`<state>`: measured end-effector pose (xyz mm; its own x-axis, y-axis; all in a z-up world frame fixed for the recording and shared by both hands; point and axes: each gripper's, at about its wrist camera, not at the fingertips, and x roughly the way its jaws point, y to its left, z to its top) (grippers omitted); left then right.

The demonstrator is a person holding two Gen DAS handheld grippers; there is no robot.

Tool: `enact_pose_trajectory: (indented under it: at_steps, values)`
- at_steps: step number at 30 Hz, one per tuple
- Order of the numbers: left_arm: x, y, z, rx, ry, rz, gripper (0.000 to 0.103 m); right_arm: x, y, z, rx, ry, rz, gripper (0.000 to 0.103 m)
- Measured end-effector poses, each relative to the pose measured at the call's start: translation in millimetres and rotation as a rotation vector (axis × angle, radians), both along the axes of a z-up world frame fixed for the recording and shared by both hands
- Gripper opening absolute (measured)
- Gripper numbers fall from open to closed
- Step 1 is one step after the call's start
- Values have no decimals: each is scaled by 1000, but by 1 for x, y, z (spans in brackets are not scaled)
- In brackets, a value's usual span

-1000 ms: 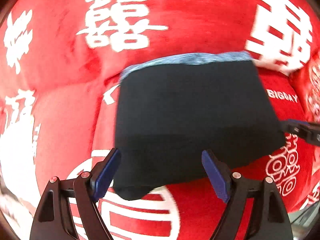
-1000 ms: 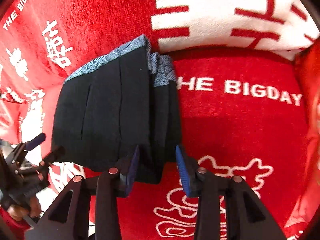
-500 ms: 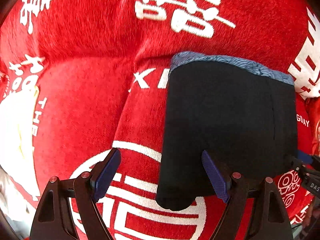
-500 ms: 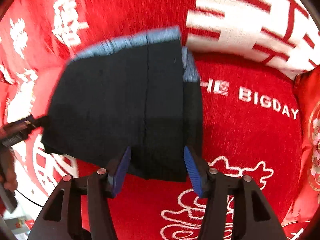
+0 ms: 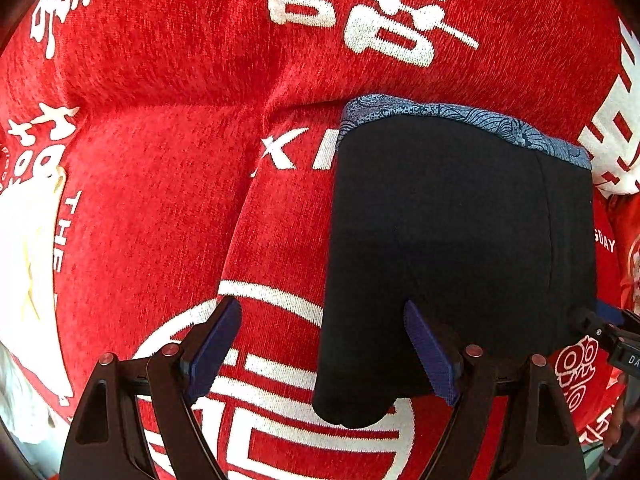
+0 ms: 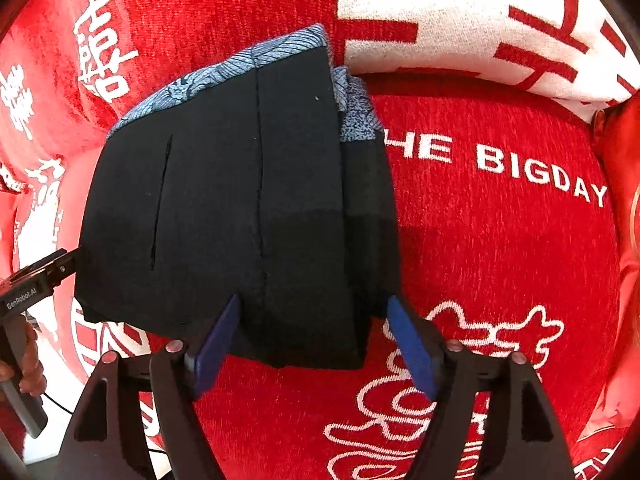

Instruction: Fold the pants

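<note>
Two grippers are in my feeds, and both stand with their jaws spread wide, holding nothing. The left gripper [image 5: 322,344] hovers low over the red blanket [image 5: 160,200]; its right blue pad [image 5: 430,354] overlaps the near edge of the folded pants [image 5: 452,240], while the other pad sits over bare red fabric and a white ring pattern — whether that right pad actually touches the cloth I cannot tell. The right gripper [image 6: 314,340] straddles the near right part of the pants [image 6: 240,208], one blue pad [image 6: 216,340] over the dark fabric, the other at its right edge above the red blanket [image 6: 500,260].

The pants lie as a compact black bundle on the blanket, several layers stacked, with the blue patterned waistband [image 5: 460,120] along the far edge. From my right camera I see that waistband [image 6: 248,68] doubled, a second strip peeking out at the right side, plus a vertical seam and a slit pocket on the top layer. White lettering reading "HE BIGDAY" [image 6: 500,168] runs just beside the bundle's right side. A white-and-red patterned cushion [image 6: 460,20] rests beyond it. At the left border of my right feed, the left gripper [image 6: 44,272] shows near the bundle's left edge — gripped by a hand [image 6: 24,364].
</note>
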<state>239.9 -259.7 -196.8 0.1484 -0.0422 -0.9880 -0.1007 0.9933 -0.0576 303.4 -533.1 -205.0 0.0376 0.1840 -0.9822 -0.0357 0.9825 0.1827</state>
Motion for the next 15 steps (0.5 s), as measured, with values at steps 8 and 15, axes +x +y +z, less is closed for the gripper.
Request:
enact_pose_trajectory:
  at_steps: [8, 15]
  values:
    - [4, 0, -5, 6, 11, -4, 100, 2, -7, 1, 14, 9, -10, 85]
    - [7, 1, -6, 3, 21, -16, 100, 6, -10, -1, 43, 20, -13, 86]
